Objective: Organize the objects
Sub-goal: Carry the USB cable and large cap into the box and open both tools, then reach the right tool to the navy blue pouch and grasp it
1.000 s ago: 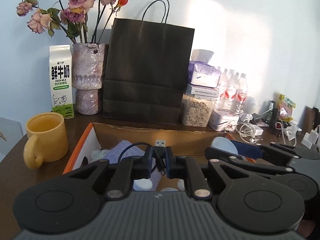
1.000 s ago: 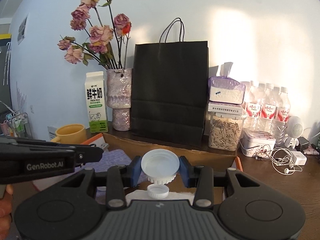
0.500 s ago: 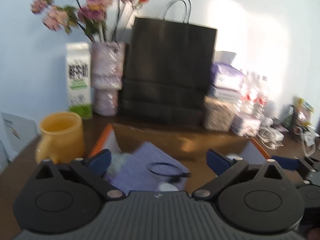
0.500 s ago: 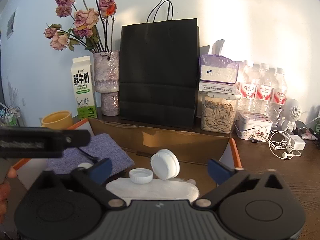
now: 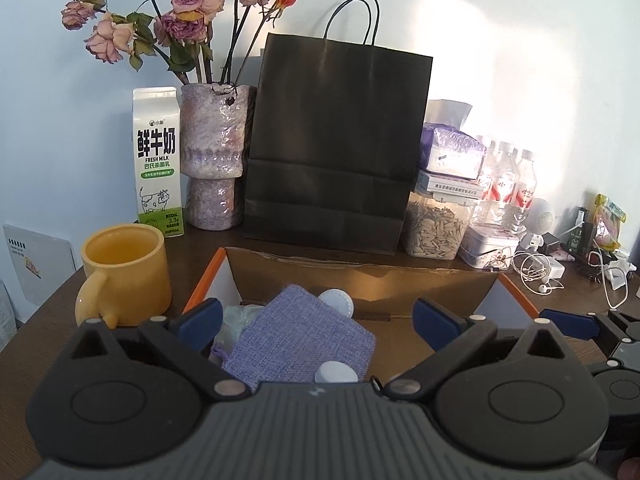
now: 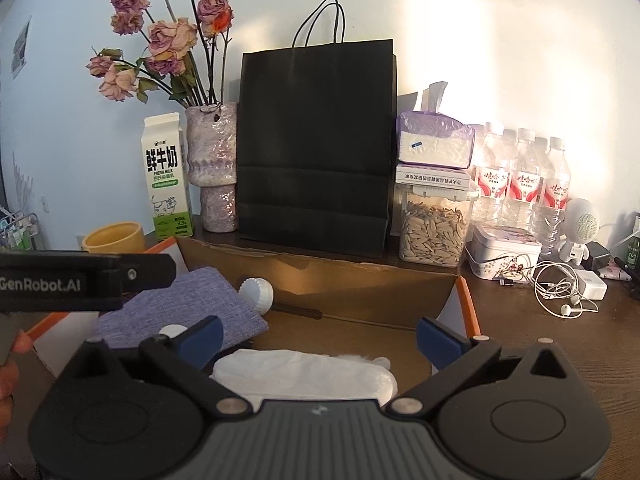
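An open cardboard box (image 5: pixel 360 276) (image 6: pixel 320 276) with orange-edged flaps sits in front of me. Inside lie a purple cloth pouch (image 5: pixel 300 340) (image 6: pixel 188 316), a white ribbed lid (image 5: pixel 338 301) (image 6: pixel 257 294) on its edge, a second white cap (image 5: pixel 336 373) and a white plastic-wrapped pad (image 6: pixel 304 376). My left gripper (image 5: pixel 318 318) hangs wide open over the pouch, nothing between its blue pads. My right gripper (image 6: pixel 318 338) is wide open above the white pad, also empty. The black cable is not visible now.
Behind the box stand a black paper bag (image 5: pixel 336 144), a vase of dried roses (image 5: pixel 212 160), a milk carton (image 5: pixel 158 160) and a yellow mug (image 5: pixel 124 276). At the right are a seed jar (image 6: pixel 434 228), water bottles (image 6: pixel 524 184), a tin (image 6: pixel 504 252) and earphones (image 6: pixel 560 292).
The left gripper opened and let go of the black USB cable into the box. The right gripper opened and dropped the white lid, which rolled left beside the pouch.
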Demonstrator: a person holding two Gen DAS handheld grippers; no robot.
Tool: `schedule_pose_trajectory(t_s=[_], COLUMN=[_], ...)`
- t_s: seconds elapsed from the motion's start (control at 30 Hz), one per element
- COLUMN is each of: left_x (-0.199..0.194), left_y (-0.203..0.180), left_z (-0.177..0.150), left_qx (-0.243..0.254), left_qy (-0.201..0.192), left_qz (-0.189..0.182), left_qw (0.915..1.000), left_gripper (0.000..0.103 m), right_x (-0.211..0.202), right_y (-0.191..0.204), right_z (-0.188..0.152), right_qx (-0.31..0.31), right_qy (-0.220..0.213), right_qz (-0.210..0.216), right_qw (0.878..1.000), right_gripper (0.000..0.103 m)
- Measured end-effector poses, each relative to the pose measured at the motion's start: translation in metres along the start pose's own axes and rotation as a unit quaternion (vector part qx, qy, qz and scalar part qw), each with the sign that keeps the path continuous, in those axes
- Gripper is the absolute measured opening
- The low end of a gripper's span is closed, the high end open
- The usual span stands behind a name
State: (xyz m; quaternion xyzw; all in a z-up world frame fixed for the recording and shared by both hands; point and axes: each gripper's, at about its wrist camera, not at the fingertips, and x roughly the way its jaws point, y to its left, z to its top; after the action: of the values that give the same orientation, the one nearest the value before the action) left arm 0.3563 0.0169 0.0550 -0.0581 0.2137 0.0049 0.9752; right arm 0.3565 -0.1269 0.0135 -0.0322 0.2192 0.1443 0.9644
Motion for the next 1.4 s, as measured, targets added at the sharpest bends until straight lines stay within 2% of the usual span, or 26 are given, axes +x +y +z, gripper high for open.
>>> schedule_pose_trajectory(t_s=[0.33,0.67,1.03,1.4], left_x=[-0.014,-0.052,-0.103,-0.137], left_y=[0.001,0.004,0.026,0.036], left_z=[-0.003,-0.017,-0.036,-0.054], left_qx=[-0.003,0.005,0.013,0.018], left_qy=[0.0,0.004,0.013,0.019], left_qz=[0.004,0.003,0.015,0.026], left_qw=[1.0,1.0,0.9997,0.9993], left_gripper=[0.103,0.103,0.103,0.103], right_x=[-0.013,-0.052,-0.1,-0.129], right_y=[0.004,0.018,0.037,0.051], right_z=[-0.001,-0.011,-0.039,-0.065], right_qx=[-0.003,-0.017,-0.02,-0.025], right_qy=[-0.005,-0.006,0.009,0.028], right_qz=[0.0,0.011,0.023,0.04], right_qw=[1.0,1.0,0.999,0.998], right_gripper=[0.103,0.103,0.103,0.103])
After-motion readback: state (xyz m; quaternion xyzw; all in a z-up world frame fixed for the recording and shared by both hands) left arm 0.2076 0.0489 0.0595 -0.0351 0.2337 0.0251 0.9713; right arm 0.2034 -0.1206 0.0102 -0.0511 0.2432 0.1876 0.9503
